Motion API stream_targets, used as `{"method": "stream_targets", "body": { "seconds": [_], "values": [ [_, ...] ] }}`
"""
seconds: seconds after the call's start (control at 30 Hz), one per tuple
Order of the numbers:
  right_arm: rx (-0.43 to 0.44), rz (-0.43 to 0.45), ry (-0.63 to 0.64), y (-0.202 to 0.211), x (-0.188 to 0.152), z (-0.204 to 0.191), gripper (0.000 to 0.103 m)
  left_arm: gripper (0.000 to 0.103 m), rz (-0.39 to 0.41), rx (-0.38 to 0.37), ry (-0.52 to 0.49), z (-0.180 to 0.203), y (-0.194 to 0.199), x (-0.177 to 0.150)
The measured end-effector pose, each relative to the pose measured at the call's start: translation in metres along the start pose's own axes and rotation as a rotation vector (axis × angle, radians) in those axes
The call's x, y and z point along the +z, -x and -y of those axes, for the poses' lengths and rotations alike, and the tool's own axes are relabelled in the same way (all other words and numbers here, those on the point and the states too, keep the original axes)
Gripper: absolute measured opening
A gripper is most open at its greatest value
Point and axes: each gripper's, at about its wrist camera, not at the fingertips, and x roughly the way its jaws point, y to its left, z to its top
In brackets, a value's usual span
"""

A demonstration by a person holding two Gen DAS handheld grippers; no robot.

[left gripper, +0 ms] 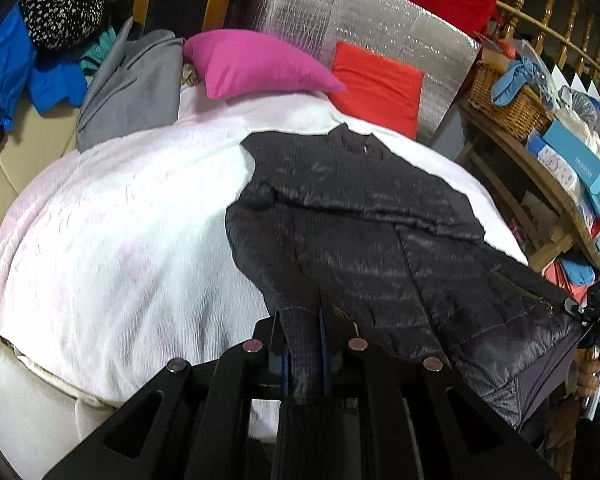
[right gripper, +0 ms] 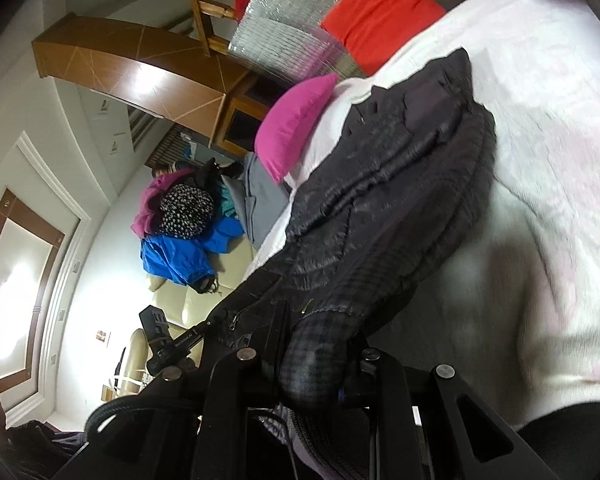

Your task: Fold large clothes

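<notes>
A black quilted puffer jacket (left gripper: 364,216) lies on the white blanket (left gripper: 132,216), collar toward the pillows. My left gripper (left gripper: 306,340) is shut on the jacket's near hem, fabric bunched between its fingers. My right gripper (right gripper: 316,364) is shut on another part of the jacket's hem (right gripper: 380,216), lifted off the blanket. The right gripper also shows at the right edge of the left wrist view (left gripper: 592,316), at the jacket's bottom corner. The left gripper shows in the right wrist view (right gripper: 168,340), at the lower left.
A pink pillow (left gripper: 256,64) and a red pillow (left gripper: 376,88) lean on a silver panel at the head. A grey garment (left gripper: 128,88) and a pile of clothes (left gripper: 44,40) lie at the left. A wooden shelf with a basket (left gripper: 508,96) and boxes stands at the right.
</notes>
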Motion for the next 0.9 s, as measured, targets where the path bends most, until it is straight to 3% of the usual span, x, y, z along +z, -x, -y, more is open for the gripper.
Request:
{"method": "stream_targets", "body": {
  "seconds": [0.37, 0.9],
  "values": [
    [0.026, 0.099, 0.047, 0.005, 0.040, -0.021, 0.019, 0.012, 0.064, -0.028, 0.055, -0.011, 0.000, 0.038],
    [-0.014, 0.211, 0.017, -0.014, 0.108, -0.028, 0.019, 0.012, 0.132, 0.096, 0.069, 0.007, -0.025, 0.094]
  ]
}}
